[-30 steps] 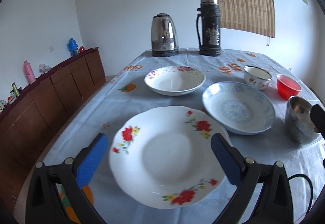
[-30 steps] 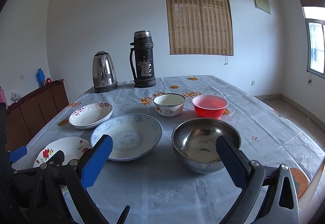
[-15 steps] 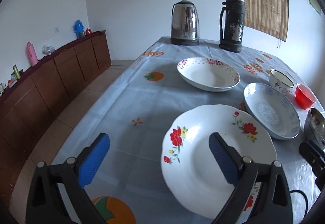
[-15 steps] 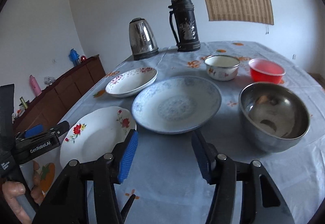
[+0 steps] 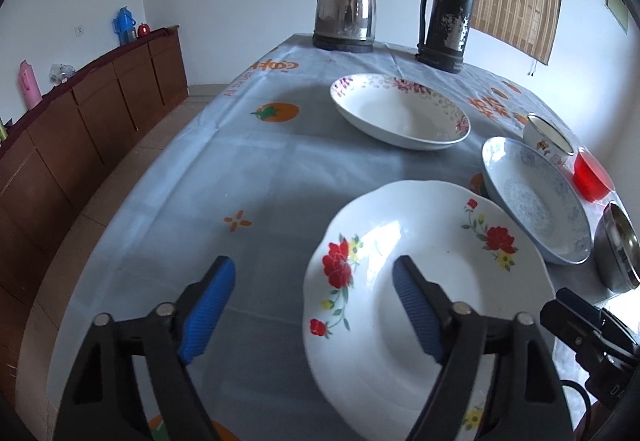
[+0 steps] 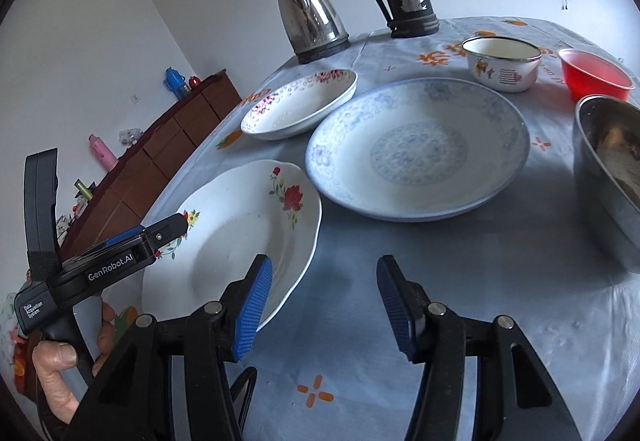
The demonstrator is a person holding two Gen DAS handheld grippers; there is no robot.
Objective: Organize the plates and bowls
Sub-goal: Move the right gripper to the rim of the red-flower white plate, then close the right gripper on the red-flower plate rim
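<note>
Grippers first: the left gripper (image 5: 312, 301) is spread wide, its left blue pad over the tablecloth (image 5: 248, 169) and its right pad over the red-flowered plate (image 5: 432, 281), straddling that plate's left rim with nothing pinched; whether a pad touches the plate cannot be told. The right gripper (image 6: 324, 305) is also spread, narrower, holding nothing, its left pad just beside the same plate's near right rim (image 6: 240, 237).

That plate is white, scalloped, with red flowers, nearest the table's front edge. Three plates lie in all: behind it the purple-flowered plate (image 5: 400, 113), to its right the blue-patterned plate (image 5: 536, 197), close by its rim. Three bowls stand at the right: an enamel bowl (image 6: 502, 63), a red bowl (image 6: 594, 75), a steel bowl (image 6: 612, 165). One kettle (image 5: 346, 7) and one flask (image 5: 448, 9) stand at the far end.
</note>
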